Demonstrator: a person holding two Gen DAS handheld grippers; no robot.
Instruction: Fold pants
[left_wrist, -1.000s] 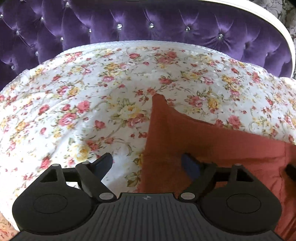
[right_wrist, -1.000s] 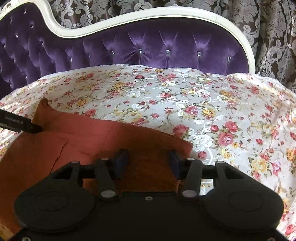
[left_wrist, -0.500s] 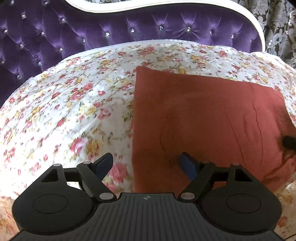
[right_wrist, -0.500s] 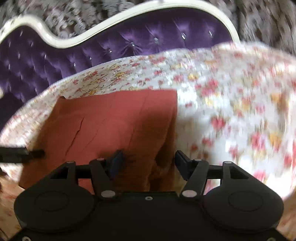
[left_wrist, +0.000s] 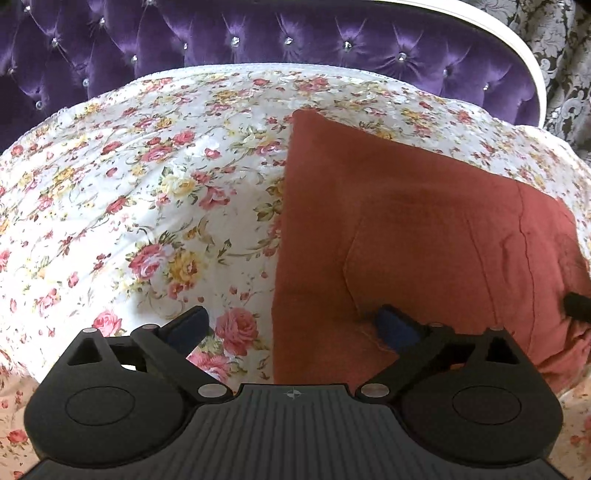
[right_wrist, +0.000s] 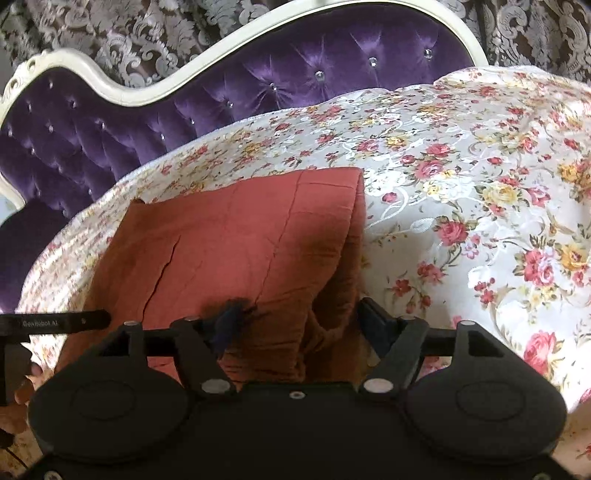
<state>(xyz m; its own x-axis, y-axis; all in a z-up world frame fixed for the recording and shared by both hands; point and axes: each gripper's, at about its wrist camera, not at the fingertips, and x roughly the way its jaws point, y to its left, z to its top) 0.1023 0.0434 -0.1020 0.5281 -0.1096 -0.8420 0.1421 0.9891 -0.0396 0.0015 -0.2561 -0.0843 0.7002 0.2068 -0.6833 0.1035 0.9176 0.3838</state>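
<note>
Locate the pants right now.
The pants lie folded on the floral bedspread, right of centre in the left wrist view, below the purple headboard.

A floral bedspread, white with red, pink and yellow roses, fills the middle of both views and lies in soft wrinkles. Behind it, across the top of the left wrist view and the upper left of the right wrist view, stands a purple tufted headboard studded with small shiny buttons. A white curved frame edges the headboard along its top. A grey-and-brown damask curtain hangs beyond it, along the top of the right wrist view and in the upper right corner of the left.
</note>
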